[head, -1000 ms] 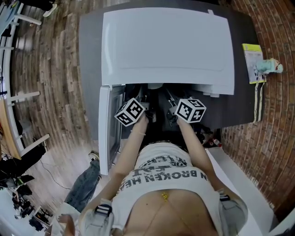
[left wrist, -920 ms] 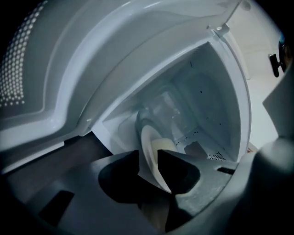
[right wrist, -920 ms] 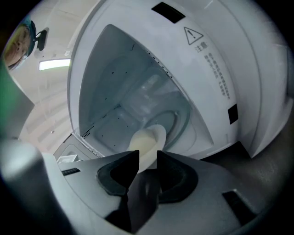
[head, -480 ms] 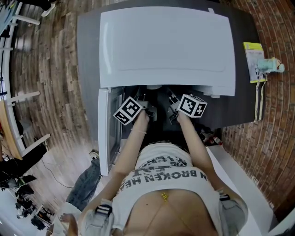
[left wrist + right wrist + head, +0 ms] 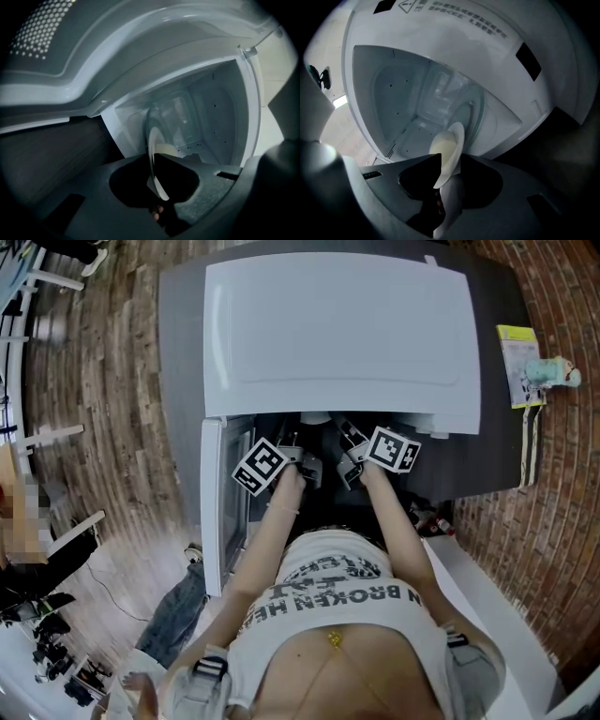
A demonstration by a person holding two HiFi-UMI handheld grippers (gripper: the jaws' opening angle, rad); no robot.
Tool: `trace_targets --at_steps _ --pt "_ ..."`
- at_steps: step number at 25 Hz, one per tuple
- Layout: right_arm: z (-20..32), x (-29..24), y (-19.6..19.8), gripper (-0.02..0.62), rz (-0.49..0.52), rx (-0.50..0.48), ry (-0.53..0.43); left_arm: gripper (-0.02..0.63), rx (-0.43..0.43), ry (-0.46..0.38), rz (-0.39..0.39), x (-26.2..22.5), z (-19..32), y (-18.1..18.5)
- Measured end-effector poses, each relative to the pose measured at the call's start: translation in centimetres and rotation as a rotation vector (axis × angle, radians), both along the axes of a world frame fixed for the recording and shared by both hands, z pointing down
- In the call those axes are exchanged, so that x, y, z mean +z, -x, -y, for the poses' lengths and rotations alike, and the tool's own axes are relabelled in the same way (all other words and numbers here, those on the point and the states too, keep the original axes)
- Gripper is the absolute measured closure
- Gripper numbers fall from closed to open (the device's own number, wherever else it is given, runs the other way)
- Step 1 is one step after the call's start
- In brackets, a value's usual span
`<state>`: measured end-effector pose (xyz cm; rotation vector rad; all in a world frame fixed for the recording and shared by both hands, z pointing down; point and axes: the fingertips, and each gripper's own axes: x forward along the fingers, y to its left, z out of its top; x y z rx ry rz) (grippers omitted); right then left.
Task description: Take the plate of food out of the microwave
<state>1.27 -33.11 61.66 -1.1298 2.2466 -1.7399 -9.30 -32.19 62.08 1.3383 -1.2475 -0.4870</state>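
Plate (image 5: 152, 140) inside the microwave (image 5: 342, 334): left tool (image 5: 153, 159) closing, pads on its rim; right tool (image 5: 451, 157) gaping around the rim, gripping nothing. Risk — a one-sided pull could tilt or drop the plate.

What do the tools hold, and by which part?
Left tool is closing on the plate rim; right tool, open, has the rim between its jaws, ungripped.

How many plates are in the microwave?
1: the white plate sits at the front of the microwave's open cavity. Only the glass turntable shows behind it; some corners are hidden.
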Motion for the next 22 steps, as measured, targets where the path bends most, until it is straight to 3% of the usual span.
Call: trace_targets --at_steps 5,10,22 --pt "0.0 0.5 -0.3 0.518 -0.017 0.004 0.006 0.574 0.01 -0.006 -0.003 -0.1 -0.3 -0.1" --pt "0.1 0.4 -0.3 0.525 0.0 0.021 0.024 0.578 -0.004 -0.003 -0.037 -0.4 -0.5 -0.1" --pt "0.1 0.2 -0.5 0.554 0.154 0.058 0.103 0.581 -0.01 0.021 -0.086 -0.1 -1.4 -0.6"
